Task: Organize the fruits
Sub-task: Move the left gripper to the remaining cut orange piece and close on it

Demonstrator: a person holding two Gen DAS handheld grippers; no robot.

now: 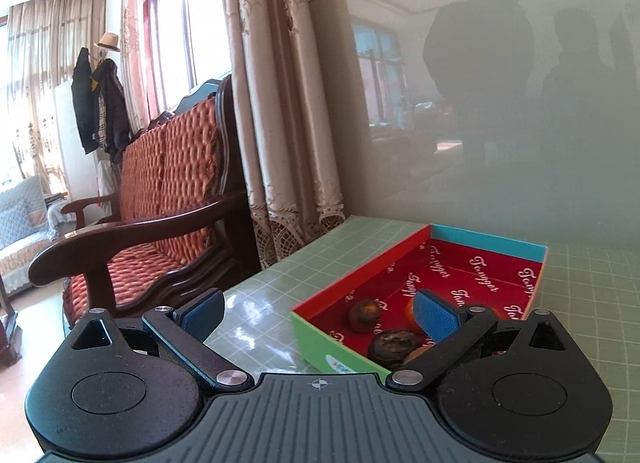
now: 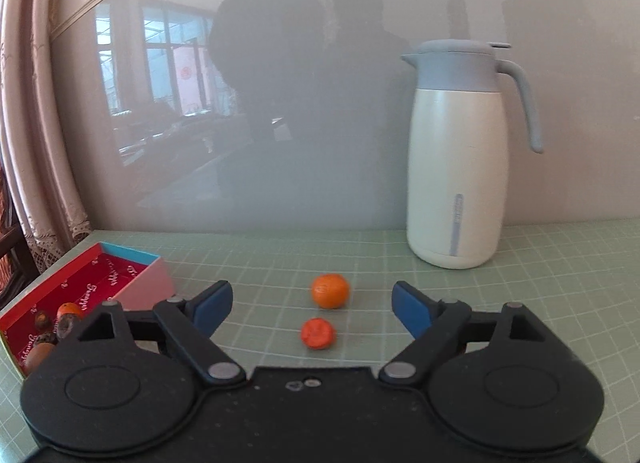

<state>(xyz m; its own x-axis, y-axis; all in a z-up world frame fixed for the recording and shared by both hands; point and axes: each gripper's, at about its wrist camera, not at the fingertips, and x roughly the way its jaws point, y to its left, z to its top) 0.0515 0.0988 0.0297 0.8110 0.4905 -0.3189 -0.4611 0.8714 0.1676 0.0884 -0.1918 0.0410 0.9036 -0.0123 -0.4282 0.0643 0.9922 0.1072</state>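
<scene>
- The right hand-held gripper [image 2: 312, 303] is standing with its jaws spread wide and nothing between the blue pads [image 2: 212, 305]; it is hovering over the tabletop [image 2: 520, 303] and angling slightly downward.
- The red-orange fruit [image 2: 317, 333] is lying straight ahead of this gripper, on the centre line between the two pads and nearest to them. It is roughly round and a little flattened, so no long axis is governing the approach.
- The orange tangerine [image 2: 330, 290] is sitting just beyond the red-orange fruit on the same line, close to it but apart.
- Relative to the red-orange fruit, the box [image 2: 140, 283] is lying to the left, and the white jug [image 2: 456, 167] is standing farther back and to the right.
- The box is already holding several fruits, dark and orange, at its near end.
- The left hand-held gripper [image 1: 320, 311] is also standing spread and empty, its right pad [image 1: 434, 315] hanging over the near end of the box.
- Judgement: the right gripper is the nearer one to the loose fruits, so a short forward reach is likely bringing the pads around the red-orange fruit.
</scene>
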